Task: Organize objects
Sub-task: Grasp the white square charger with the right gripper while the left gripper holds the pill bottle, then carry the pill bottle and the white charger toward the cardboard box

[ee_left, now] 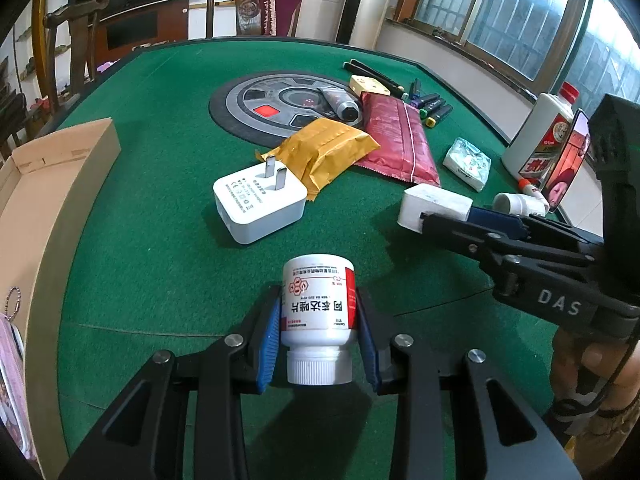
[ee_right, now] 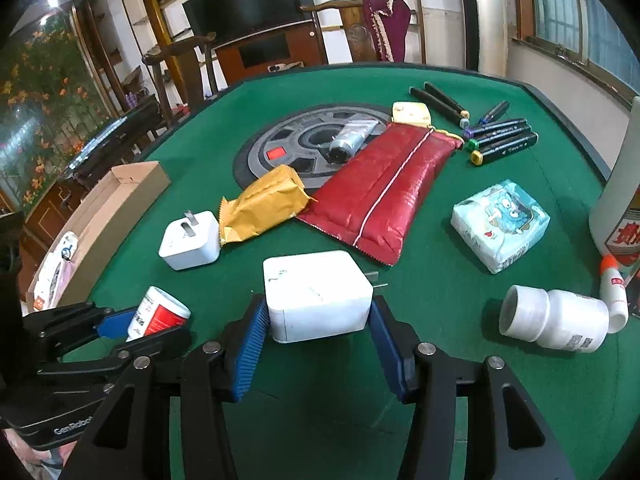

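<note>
Even daylight from the windows at right; soft shadows fall leftward on the green table. Sharp centre, strong fisheye bending, dark vignette corners, no glare.

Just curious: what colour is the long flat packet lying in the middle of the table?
Dark red packet, with a thin pale stripe; clearest in the right wrist view.

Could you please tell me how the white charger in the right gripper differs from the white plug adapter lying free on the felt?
The charger sits between the right gripper pads; the plug adapter lies untouched beside the yellow packet. The adapter's two prongs point up in plain sight; the charger shows only a bit of metal at its far edge. The charger's shell looks scuffed, the adapter's cleaner. Both are white, rounded blocks.
</note>
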